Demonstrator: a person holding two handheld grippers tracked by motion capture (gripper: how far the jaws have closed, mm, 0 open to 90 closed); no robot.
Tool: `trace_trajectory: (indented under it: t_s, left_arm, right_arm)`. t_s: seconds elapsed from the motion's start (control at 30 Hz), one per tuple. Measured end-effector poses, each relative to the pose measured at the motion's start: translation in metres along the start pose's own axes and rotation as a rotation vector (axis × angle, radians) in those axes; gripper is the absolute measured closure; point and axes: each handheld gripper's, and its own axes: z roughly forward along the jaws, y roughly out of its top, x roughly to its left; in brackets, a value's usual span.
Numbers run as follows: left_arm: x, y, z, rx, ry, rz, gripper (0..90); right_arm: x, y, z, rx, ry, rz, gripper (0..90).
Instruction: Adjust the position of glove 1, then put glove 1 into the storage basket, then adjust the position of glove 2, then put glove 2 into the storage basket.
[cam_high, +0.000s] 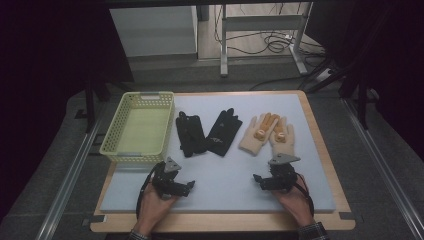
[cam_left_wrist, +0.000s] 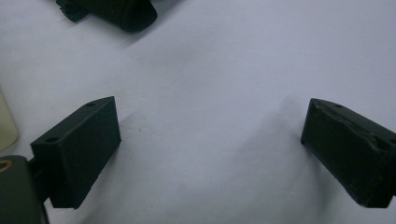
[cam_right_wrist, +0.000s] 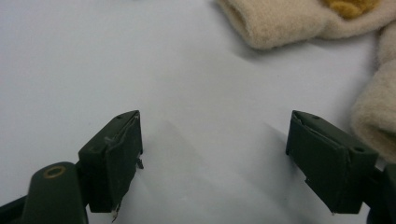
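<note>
Bare mat (cam_high: 225, 175) — maybe ample — between hand-held grippers.

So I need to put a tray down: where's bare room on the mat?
Free: the near strip between the left gripper and right gripper, below the gloves, and the far-right corner of the mat. Crowded: the middle row, with the basket, black gloves and cream gloves.
</note>
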Motion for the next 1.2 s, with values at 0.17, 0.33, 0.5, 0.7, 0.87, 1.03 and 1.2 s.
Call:
trace_trajectory:
  t_s: [0.17, 0.33, 0.5, 0.7, 0.87, 1.03, 1.2]
  left_arm:
    - [0.0, 0.0, 0.0, 0.0, 0.0, 0.0, 4.9]
    - [0.0, 0.0, 0.0, 0.0, -0.001, -0.001, 4.9]
    - [0.001, 0.0, -0.001, 0.001, -0.009, 0.011, 5.2]
    - [0.018, -0.008, -0.009, 0.009, 0.014, -0.009, 2.4]
    - [0.02, -0.009, -0.009, 0.009, 0.001, -0.012, 1.9]
    - [0.02, -0.01, -0.008, 0.006, 0.002, -0.011, 1.9]
    - [0.02, -0.01, -0.009, 0.006, 0.003, -0.008, 2.0]
  right_arm:
    - [0.0, 0.0, 0.0, 0.004, 0.006, -0.006, 15.4]
    - [0.0, 0.0, 0.0, 0.008, 0.006, -0.006, 15.4]
    - [0.001, 0.001, 0.0, 0.01, 0.004, -0.006, 15.5]
    - [0.0, 0.001, 0.001, 0.01, 0.004, 0.001, 15.5]
    - [0.001, 0.001, 0.0, 0.008, -0.002, 0.013, 16.0]
    - [0.003, 0.003, 0.0, 0.011, 0.006, 0.013, 16.7]
    - [0.004, 0.007, 0.002, 0.005, 0.027, 0.015, 17.5]
